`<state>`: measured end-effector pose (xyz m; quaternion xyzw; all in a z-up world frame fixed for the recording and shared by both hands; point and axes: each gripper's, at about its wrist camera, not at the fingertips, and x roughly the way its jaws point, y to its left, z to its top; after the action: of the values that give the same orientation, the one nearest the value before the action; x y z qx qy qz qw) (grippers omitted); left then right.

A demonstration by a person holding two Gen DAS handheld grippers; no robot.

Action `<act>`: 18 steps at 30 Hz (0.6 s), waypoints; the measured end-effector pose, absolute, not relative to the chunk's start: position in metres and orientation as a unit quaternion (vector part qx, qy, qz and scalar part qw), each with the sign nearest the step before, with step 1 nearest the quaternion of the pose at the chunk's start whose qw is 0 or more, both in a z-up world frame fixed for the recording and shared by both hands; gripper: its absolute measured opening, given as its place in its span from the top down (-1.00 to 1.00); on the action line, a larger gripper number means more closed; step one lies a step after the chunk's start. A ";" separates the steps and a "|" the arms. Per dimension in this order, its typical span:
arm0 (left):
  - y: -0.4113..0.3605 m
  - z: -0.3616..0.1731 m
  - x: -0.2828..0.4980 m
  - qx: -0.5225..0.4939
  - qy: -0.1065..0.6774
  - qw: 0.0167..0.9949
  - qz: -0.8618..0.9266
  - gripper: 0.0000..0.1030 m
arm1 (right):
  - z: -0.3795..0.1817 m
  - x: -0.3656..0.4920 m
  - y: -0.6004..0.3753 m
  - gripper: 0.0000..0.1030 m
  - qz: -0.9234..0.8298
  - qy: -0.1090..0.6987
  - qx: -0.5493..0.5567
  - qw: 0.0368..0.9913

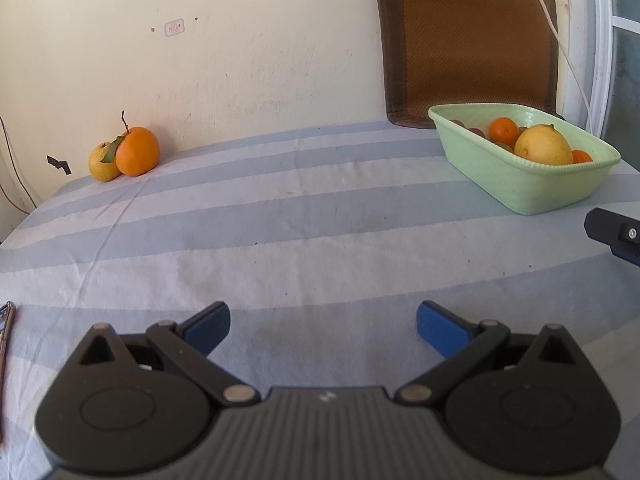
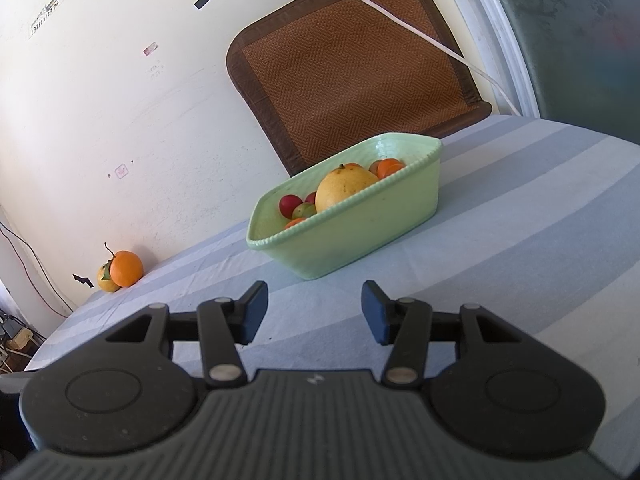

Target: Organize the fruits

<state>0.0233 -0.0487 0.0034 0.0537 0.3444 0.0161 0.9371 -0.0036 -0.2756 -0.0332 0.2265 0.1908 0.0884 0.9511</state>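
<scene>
A pale green basket (image 1: 520, 184) (image 2: 360, 236) stands on the striped cloth at the right. It holds a big yellow fruit (image 1: 543, 146) (image 2: 346, 188), small oranges (image 1: 504, 130) (image 2: 388, 168) and red and green small fruits (image 2: 290, 204). By the wall at the far left an orange (image 1: 137, 151) (image 2: 126, 268) with stem and leaf leans against a yellow fruit (image 1: 102, 162) (image 2: 105, 278). My left gripper (image 1: 323, 326) is open over bare cloth, nothing between its fingers. My right gripper (image 2: 314, 308) is open just short of the basket, also with nothing in it.
A brown woven mat (image 1: 472, 40) (image 2: 352, 68) leans on the wall behind the basket, with a white cable (image 2: 400, 20) across it. A window frame (image 2: 504, 40) is at the right. The striped cloth (image 1: 280, 216) covers the table. Part of my right gripper (image 1: 616, 236) shows at the left view's edge.
</scene>
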 end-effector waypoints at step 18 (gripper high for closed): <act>-0.051 0.004 0.023 0.061 0.345 0.937 0.018 -1.00 | -0.033 -0.005 -0.274 -0.12 0.088 0.190 0.226 0.952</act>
<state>0.0228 -0.0513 0.0042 0.0607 0.3447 0.0182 0.9366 -0.0048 -0.2739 -0.0326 0.2257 0.1897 0.0875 0.9515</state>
